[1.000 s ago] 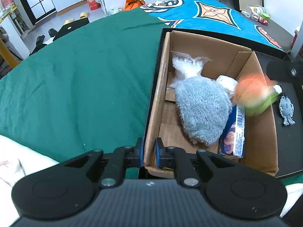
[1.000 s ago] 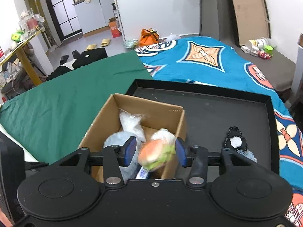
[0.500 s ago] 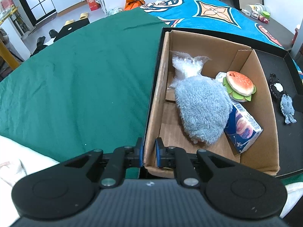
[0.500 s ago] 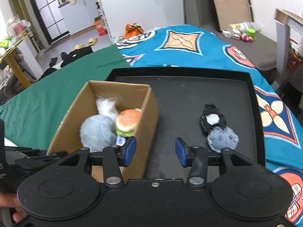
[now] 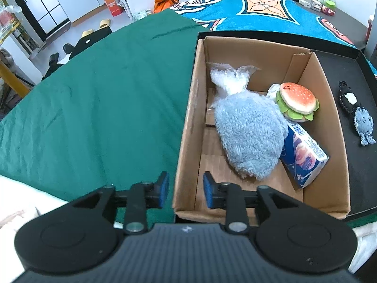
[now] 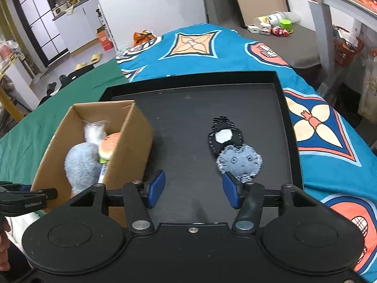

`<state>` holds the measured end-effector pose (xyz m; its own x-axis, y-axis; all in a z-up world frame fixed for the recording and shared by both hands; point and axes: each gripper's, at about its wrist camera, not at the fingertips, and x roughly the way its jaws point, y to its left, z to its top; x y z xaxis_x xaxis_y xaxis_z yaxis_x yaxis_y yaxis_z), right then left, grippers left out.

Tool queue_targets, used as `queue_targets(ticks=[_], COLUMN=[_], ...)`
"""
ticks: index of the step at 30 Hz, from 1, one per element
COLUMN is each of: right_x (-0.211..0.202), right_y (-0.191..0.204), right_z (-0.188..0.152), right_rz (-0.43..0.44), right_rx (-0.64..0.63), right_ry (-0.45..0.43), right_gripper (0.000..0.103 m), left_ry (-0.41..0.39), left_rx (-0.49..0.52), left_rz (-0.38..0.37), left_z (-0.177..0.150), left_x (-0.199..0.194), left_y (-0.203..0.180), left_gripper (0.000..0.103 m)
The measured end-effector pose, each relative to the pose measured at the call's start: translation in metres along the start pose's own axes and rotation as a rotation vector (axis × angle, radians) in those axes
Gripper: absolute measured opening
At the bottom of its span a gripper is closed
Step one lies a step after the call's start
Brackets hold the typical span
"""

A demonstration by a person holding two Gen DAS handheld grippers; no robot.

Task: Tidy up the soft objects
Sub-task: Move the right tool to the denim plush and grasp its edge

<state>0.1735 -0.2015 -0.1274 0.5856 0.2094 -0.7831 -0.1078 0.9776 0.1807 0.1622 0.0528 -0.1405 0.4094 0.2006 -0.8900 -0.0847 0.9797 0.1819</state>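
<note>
1. The left gripper [image 5: 186, 189] straddles the near left corner of the cardboard box [image 5: 188, 127]. Its jaws have just been opening; the box wall stands between the blue pads [image 5: 163, 188], which are clear of it on both sides.
2. The right gripper [image 6: 192, 191] hangs over the near part of the black tray [image 6: 188, 108]. Its jaws have just been opening too, and stand well apart with only bare tray floor between them.
3. Just past the right gripper's right pad lies a grey-blue denim plush [image 6: 240, 162] with a stitched face, touching a black plush with a white patch [image 6: 223, 136] directly behind it. Both sit on the tray floor, toward its right edge, well apart from the box.
4. The box stands in the tray's left part, its left wall along the tray's left edge.
5. Inside the box, a fluffy grey-blue plush [image 5: 249, 134] fills the middle. A clear plastic bag [image 5: 231, 77] lies behind it toward the far wall.
6. A burger plush [image 5: 297, 101] rests against the box's right wall, beside the fluffy plush.
7. A blue printed carton [image 5: 304, 158] lies tilted in the near right corner of the box, partly under the fluffy plush.
8. The tray sits on a bed where a green cloth [image 5: 94, 99] meets a blue patterned blanket [image 6: 212, 47].
</note>
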Motion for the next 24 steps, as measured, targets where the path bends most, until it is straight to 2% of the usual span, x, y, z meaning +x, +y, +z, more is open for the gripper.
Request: queue_targets(ticks=[6,12,14,17,19,24], right_x=[0.010,0.019,0.023,0.028,0.033,0.046], right_y=[-0.017,-0.036,-0.042,-0.047,-0.051,-0.056], right_z=[-0.001,0.000,0.000,0.001,0.002,0.006], right_rz=[-0.007,-0.014,-0.017,-0.021,-0.026,-0.033], right_rx=[0.038,0.080,0.089,0.096,0.104,0.103], right_ry=[0.003,-0.005,-0.006,-0.010,-0.010,-0.007], right_gripper=[0.059,0.066,0.075,0.078,0.088,0.091], left_ry=[-0.011,-0.004,0.001,0.008,0.013,0.026], left_rx=[0.027,0.061,0.073,0.092,0.100,0.117], left_rz=[0.028,0.057,0.060,0.077,0.090,0.109], left_z=[0.010,0.019,0.021,0.022,0.023,0.024], left_x=[-0.004,-0.001,0.000,0.003,0.006,0.009], left_y=[-0.010,-0.022,-0.026,-0.031,-0.033,-0.039], left_gripper=[0.049,0.057,0.058,0.060,0.061,0.061])
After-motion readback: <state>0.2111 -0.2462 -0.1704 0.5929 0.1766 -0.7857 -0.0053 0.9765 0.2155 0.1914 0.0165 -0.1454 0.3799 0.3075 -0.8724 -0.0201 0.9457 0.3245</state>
